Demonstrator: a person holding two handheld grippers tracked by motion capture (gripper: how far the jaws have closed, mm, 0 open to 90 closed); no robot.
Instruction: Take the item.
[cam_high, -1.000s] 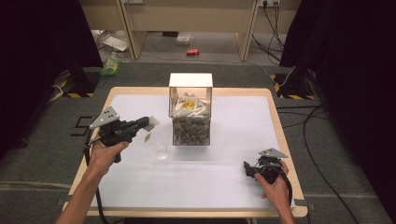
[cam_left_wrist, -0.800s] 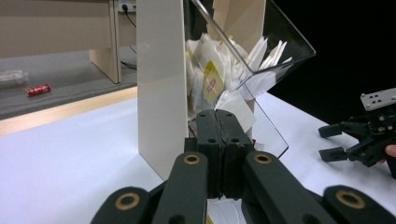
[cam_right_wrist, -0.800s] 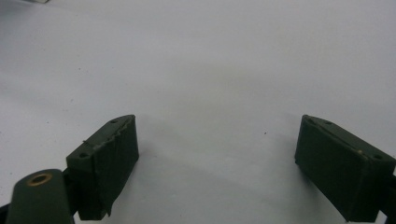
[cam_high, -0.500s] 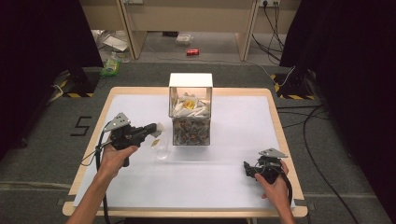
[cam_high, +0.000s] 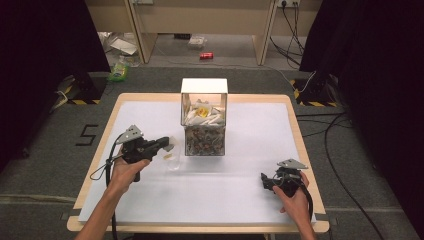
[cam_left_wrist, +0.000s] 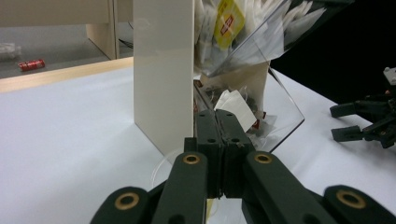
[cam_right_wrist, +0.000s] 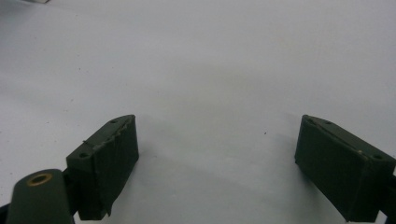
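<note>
A clear box (cam_high: 204, 131) with a white panel (cam_left_wrist: 163, 70) stands mid-table, full of tea bags and sachets. Just left of it stands a small clear cup (cam_high: 173, 161), its rim (cam_left_wrist: 159, 170) below my left jaws. My left gripper (cam_high: 164, 145) hangs over that cup, its jaws pressed together (cam_left_wrist: 217, 128) on a small white tea bag (cam_high: 169, 148) that sticks out past the tips (cam_left_wrist: 236, 106). My right gripper (cam_high: 266, 181) rests on the white table cover at the front right, open and with nothing between its fingers (cam_right_wrist: 217, 158). It also shows far off in the left gripper view (cam_left_wrist: 369, 123).
The wooden table (cam_high: 295, 130) carries a white cover (cam_high: 250, 145). On the floor behind lie a red can (cam_high: 206, 55) and a green packet (cam_high: 119, 71). Cables (cam_high: 320, 125) run along the right side, and dark curtains stand at both sides.
My left gripper has moved right and down with the tea bag, from the table's left side to just above the clear cup. The right gripper has stayed put.
</note>
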